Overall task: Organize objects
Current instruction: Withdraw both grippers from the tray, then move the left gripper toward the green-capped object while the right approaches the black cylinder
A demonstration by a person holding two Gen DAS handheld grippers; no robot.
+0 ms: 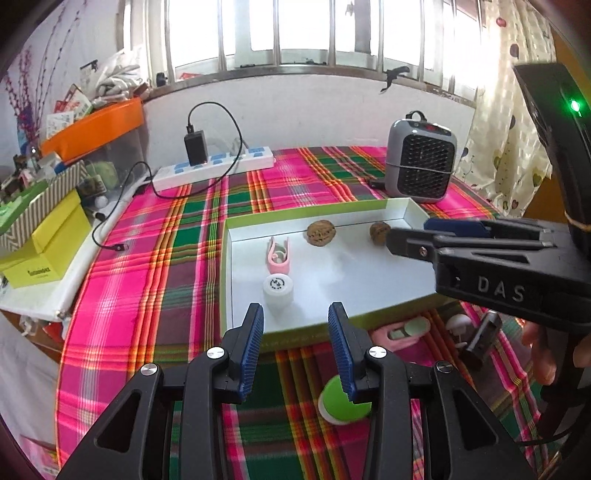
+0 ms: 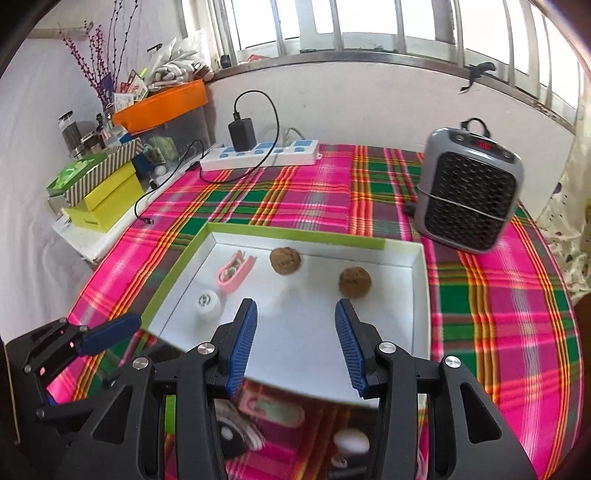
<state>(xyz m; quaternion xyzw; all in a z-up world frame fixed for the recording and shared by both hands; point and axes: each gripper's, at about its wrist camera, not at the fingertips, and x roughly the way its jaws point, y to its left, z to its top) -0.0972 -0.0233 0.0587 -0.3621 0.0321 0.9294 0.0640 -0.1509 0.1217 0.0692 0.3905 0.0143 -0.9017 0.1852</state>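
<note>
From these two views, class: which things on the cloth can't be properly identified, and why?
- Green-topped round item, left wrist view: partly behind the left tool's finger.
- Pink item below the tray, right wrist view: blurred.
- Dark object, left wrist view: blurred, beside a hand.

Lived-in home room: plaid tablecloth (image 2: 295,192), with power strip (image 2: 258,155), small heater (image 2: 469,192) and cluttered boxes (image 2: 107,192) along its edges, under a barred window (image 2: 369,26).

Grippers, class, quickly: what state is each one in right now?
Left gripper: open, holding nothing.
Right gripper: open, holding nothing.
</note>
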